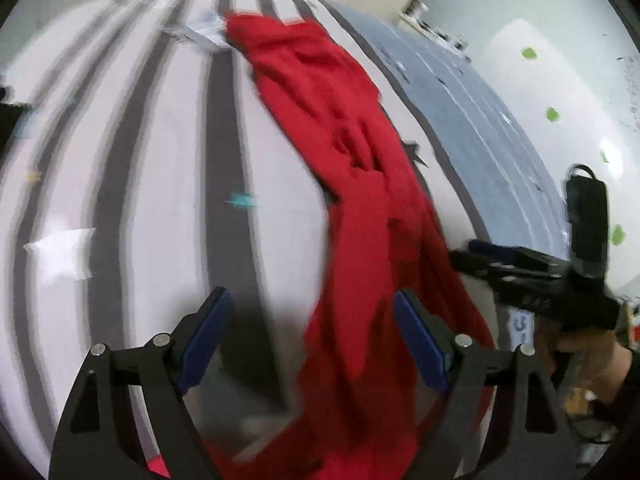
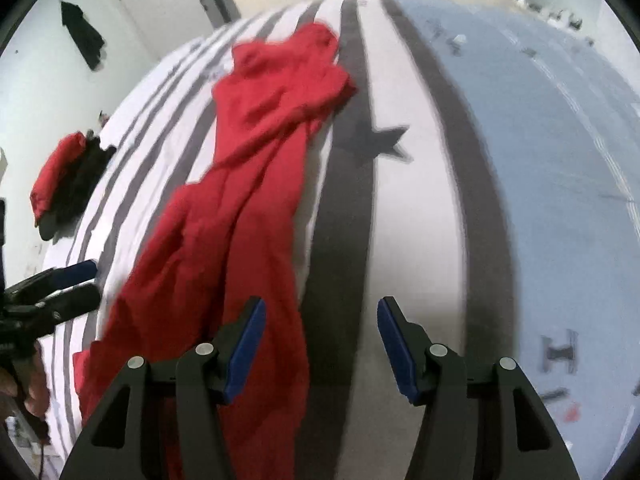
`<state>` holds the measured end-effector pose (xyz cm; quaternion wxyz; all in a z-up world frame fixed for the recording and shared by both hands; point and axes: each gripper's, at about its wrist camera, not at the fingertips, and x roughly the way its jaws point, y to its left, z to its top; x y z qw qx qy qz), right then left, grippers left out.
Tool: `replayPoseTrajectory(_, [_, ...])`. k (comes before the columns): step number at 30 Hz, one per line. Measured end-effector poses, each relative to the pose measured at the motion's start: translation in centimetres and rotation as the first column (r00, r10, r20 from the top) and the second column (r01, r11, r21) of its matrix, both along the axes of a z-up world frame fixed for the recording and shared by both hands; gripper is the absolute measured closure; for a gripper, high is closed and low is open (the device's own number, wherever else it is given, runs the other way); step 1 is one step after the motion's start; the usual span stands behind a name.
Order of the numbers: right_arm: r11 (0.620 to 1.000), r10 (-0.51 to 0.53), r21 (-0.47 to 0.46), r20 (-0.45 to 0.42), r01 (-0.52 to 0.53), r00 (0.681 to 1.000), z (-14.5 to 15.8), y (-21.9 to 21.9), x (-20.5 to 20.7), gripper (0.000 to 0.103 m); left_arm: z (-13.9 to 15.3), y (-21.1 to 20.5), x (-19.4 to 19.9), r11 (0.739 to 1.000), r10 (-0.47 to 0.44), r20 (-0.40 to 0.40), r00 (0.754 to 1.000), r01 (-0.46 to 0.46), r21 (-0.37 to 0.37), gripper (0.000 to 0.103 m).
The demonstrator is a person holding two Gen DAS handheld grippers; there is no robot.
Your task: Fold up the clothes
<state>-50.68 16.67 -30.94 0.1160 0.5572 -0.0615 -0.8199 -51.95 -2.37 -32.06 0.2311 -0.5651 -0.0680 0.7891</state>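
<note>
A long red garment (image 1: 352,184) lies stretched and crumpled along the striped bed cover (image 1: 152,160), from the far end to the near edge. My left gripper (image 1: 312,308) is open above the garment's near end, which lies under its right finger. My right gripper (image 2: 320,316) is open and empty, hovering just right of the same garment (image 2: 240,184) over a grey stripe. The right gripper also shows at the right of the left wrist view (image 1: 520,272), and the left gripper at the left of the right wrist view (image 2: 76,284), its jaws slightly apart.
A folded red and black pile (image 2: 64,184) sits at the bed's left edge. A pale blue sheet (image 2: 540,160) covers the right part of the bed. A light blue cloth (image 1: 204,32) lies at the garment's far end. White walls surround the bed.
</note>
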Motion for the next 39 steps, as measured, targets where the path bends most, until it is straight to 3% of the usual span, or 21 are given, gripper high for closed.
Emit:
replayPoseTrajectory(1, [1.0,0.006,-0.01,0.025,-0.006,1.0,-0.9,-0.4,-0.5,0.049,-0.7,0.6,-0.2,1.0,-0.024,0.018,1.0,0.024,-0.016,0.03])
replayPoseTrajectory(2, [1.0,0.014,-0.009,0.036,-0.013,0.999,-1.5,-0.7,-0.7,0.049,-1.4,1.1,-0.2,0.998,-0.048,0.034,0.998,0.049,-0.037,0.045])
replayPoseTrajectory(3, [1.0,0.023,-0.004,0.036,-0.023,0.999,-1.9,-1.0,-0.8,0.049,-2.1,1.6,-0.3,0.996,-0.071,0.05,0.996,0.074,-0.057,0.068])
replayPoseTrajectory(5, [1.0,0.025,-0.017,0.031,-0.024,0.999,-2.1,-1.0,-0.8,0.051,-2.7,2.0,-0.3,0.993,-0.098,0.061,0.993,0.102,-0.062,0.091])
replayPoseTrajectory(6, [0.999,0.025,-0.024,0.028,-0.025,0.999,-2.3,-1.0,-0.8,0.069,-2.4,1.7,-0.3,0.994,-0.097,0.049,0.994,0.099,-0.04,0.095])
replayPoseTrajectory(7, [0.999,0.025,-0.028,0.03,-0.024,0.999,-2.2,-0.8,-0.7,0.093,-1.7,0.9,-0.2,0.997,-0.071,0.029,0.997,0.072,-0.031,0.096])
replayPoseTrajectory(8, [0.999,0.024,-0.033,0.031,-0.023,0.999,-2.1,-0.5,-0.6,0.1,-0.9,0.0,-0.1,0.999,-0.039,0.008,0.999,0.039,-0.024,0.097])
replayPoseTrajectory(12, [0.999,0.007,-0.038,0.0,-0.007,1.0,-0.5,1.1,0.6,0.1,3.0,-5.9,0.6,0.991,0.122,-0.071,0.99,-0.126,-0.052,0.098])
replayPoseTrajectory(17, [0.998,-0.053,-0.035,-0.025,0.052,0.998,2.5,5.8,3.9,0.102,6.4,-15.1,3.1,0.922,0.332,-0.097,0.938,-0.344,-0.176,0.098])
replayPoseTrajectory(23, [0.995,-0.096,0.041,0.095,0.093,0.991,2.4,10.6,10.3,0.103,6.3,-21.0,9.9,0.829,0.427,-0.031,0.904,-0.405,-0.386,0.098])
replayPoseTrajectory(26, [0.997,-0.073,0.038,0.104,0.069,0.992,2.1,10.4,12.1,0.103,5.2,-21.4,11.7,0.802,0.455,0.014,0.89,-0.403,-0.441,0.098])
replayPoseTrajectory(29, [0.997,-0.076,0.012,0.079,0.075,0.994,2.0,9.1,11.2,0.102,5.8,-20.8,12.6,0.791,0.469,-0.001,0.883,-0.42,-0.445,0.096])
replayPoseTrajectory(31, [0.997,-0.076,0.002,0.057,0.076,0.995,2.0,7.9,10.1,0.087,7.1,-19.8,11.9,0.796,0.47,-0.045,0.882,-0.445,-0.41,0.093])
replayPoseTrajectory(32, [0.997,-0.076,-0.005,0.041,0.076,0.996,1.9,7.1,8.9,0.08,7.7,-19.2,11.2,0.802,0.465,-0.068,0.883,-0.452,-0.39,0.085])
replayPoseTrajectory(33, [0.997,-0.076,-0.011,0.025,0.077,0.997,1.8,6.3,7.6,0.065,8.5,-18.5,10.4,0.81,0.455,-0.099,0.885,-0.457,-0.368,0.074])
replayPoseTrajectory(34, [0.997,-0.077,-0.018,0.009,0.077,0.997,1.7,5.4,6.3,0.061,9.2,-17.9,9.3,0.82,0.441,-0.14,0.886,-0.462,-0.338,0.069])
replayPoseTrajectory(35, [0.997,-0.067,-0.027,-0.009,0.067,0.998,1.8,4.6,5.1,0.061,9.9,-17.3,8.1,0.83,0.428,-0.183,0.885,-0.465,-0.308,0.054])
replayPoseTrajectory(36, [0.998,-0.057,-0.037,-0.028,0.056,0.998,2.0,3.8,4.0,0.057,10.6,-16.7,6.9,0.84,0.415,-0.226,0.882,-0.466,-0.277,0.032])
replayPoseTrajectory(37, [0.998,-0.048,-0.046,-0.047,0.046,0.998,2.2,3.0,2.8,0.051,10.7,-16.1,5.4,0.845,0.402,-0.259,0.878,-0.465,-0.264,0.021])
replayPoseTrajectory(38, [1.0,-0.024,-0.02,-0.054,0.023,0.998,1.9,1.4,1.0,0.05,10.2,-15.5,4.0,0.848,0.385,-0.278,0.88,-0.456,-0.272,0.014])
replayPoseTrajectory(39, [1.0,-0.011,0.004,-0.057,0.011,0.998,1.6,0.6,0.1,0.05,9.7,-14.8,2.7,0.849,0.366,-0.292,0.883,-0.446,-0.283,0.014])
